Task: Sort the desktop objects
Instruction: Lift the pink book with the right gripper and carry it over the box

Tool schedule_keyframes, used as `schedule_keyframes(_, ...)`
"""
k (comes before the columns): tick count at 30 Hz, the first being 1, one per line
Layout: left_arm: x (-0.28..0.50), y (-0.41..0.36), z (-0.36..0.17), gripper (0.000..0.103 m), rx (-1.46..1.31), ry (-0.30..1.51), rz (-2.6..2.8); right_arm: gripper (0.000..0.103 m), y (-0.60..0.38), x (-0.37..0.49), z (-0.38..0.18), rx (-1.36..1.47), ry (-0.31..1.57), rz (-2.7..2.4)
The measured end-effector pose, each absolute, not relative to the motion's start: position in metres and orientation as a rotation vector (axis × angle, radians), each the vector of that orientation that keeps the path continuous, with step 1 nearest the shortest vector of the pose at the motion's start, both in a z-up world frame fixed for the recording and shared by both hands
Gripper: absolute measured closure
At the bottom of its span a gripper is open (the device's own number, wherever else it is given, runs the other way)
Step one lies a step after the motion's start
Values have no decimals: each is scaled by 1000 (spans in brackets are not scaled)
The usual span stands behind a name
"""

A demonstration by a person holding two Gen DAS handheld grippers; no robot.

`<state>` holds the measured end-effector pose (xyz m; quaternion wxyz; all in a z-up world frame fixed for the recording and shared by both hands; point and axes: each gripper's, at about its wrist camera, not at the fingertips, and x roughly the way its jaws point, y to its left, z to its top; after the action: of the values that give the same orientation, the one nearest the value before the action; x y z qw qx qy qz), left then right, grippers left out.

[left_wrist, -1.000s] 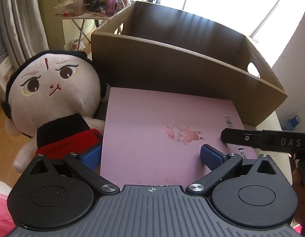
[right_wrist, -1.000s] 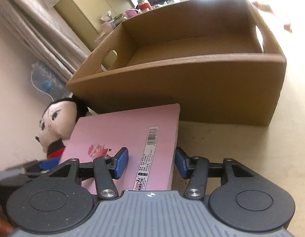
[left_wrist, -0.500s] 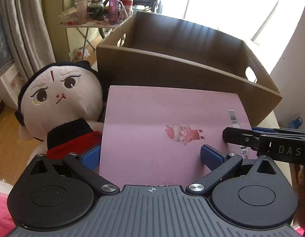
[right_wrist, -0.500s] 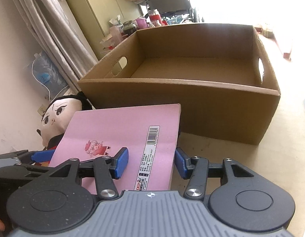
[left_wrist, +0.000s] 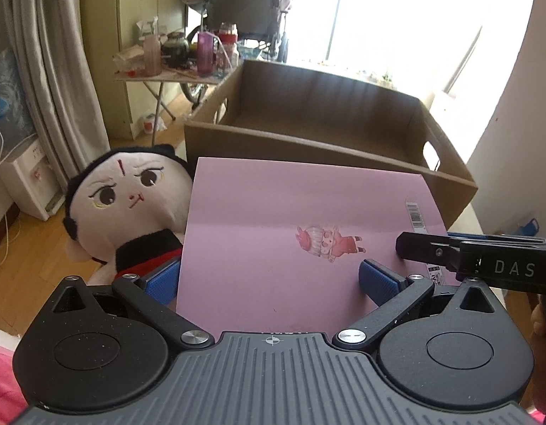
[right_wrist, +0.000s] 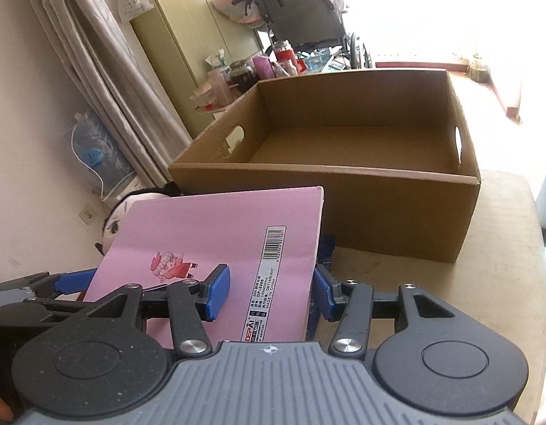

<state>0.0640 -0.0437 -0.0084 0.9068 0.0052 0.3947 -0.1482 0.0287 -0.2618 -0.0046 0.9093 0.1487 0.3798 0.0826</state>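
Both grippers meet at the pink notebook (left_wrist: 294, 233). My right gripper (right_wrist: 271, 292) has its blue pads on either side of the notebook's barcode edge, one pad above the cover and one below, apparently grasping it, though I cannot see firm contact. My left gripper (left_wrist: 269, 278) stands wide apart, its pads straddling the notebook's near edge; whether they touch it I cannot tell. The notebook is tilted, lifted off the desk (right_wrist: 503, 248), just in front of the open cardboard box (right_wrist: 379, 191). A plush doll (left_wrist: 131, 205) lies beside the notebook's left edge, partly behind it.
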Motion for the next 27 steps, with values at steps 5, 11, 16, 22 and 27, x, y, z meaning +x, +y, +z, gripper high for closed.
schedule_keyframes(5,55,-41,0,0,11,784,-291,49,-258,18,4,309,756,180)
schedule_keyframes(11,45,-35,9,0,7,747,-277,49,-256,10,14,306,726,194)
schedule_keyframes(16,38,-35,17,0,4,722,-269,49,-252,8,22,301,709,202)
schedule_keyframes(22,32,-36,25,0,0,689,-270,49,-250,5,34,293,679,200)
schedule_keyframes(27,35,-40,34,0,5,662,-282,49,-255,5,44,300,655,189)
